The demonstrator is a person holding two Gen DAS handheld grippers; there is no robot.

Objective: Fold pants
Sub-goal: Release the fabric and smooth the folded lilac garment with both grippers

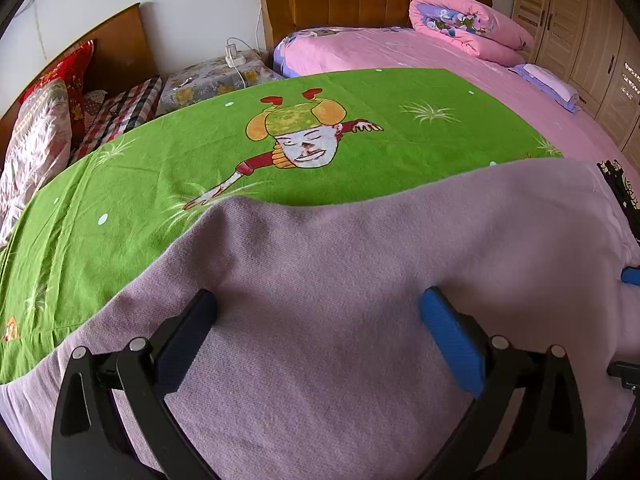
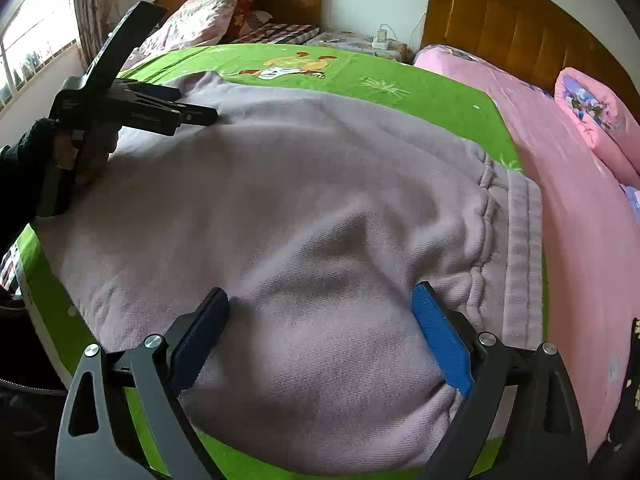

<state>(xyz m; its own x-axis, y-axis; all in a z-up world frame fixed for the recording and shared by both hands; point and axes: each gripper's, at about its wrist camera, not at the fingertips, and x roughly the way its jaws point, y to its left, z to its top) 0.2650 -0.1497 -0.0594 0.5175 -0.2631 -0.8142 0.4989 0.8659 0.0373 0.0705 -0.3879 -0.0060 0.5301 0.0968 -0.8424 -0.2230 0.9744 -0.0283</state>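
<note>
The lilac knit pants (image 2: 304, 208) lie flat on the green cartoon-print sheet (image 2: 432, 92) that covers the near part of the bed, with their long axis running across both views: the gathered elastic waistband (image 2: 520, 240) points toward the pink sheet (image 2: 580, 208) on the right, and the legs run off to the left, under the other tool. So the right gripper (image 2: 320, 316) sits at the waist end and the left gripper (image 1: 318, 312) at the leg end, each tilted down over the fabric from the person's side of the bed.

The right gripper's jaws stand spread wide, one finger on either side of a raised hump of cloth just short of the waistband; the blue pads (image 2: 440, 340) rest against or just above the knit, but nothing is pinched between them. The left gripper is likewise spread wide over flat fabric, its tips at or touching the surface with no fold caught between them. In the right wrist view the same left tool shows side-on at the far left, held in a hand (image 2: 84, 156) in a dark sleeve, its tips low on the cloth.

Judging by this, the next step needs each tool to close on cloth at its own end, most likely to carry one end over the other along that long axis
</note>
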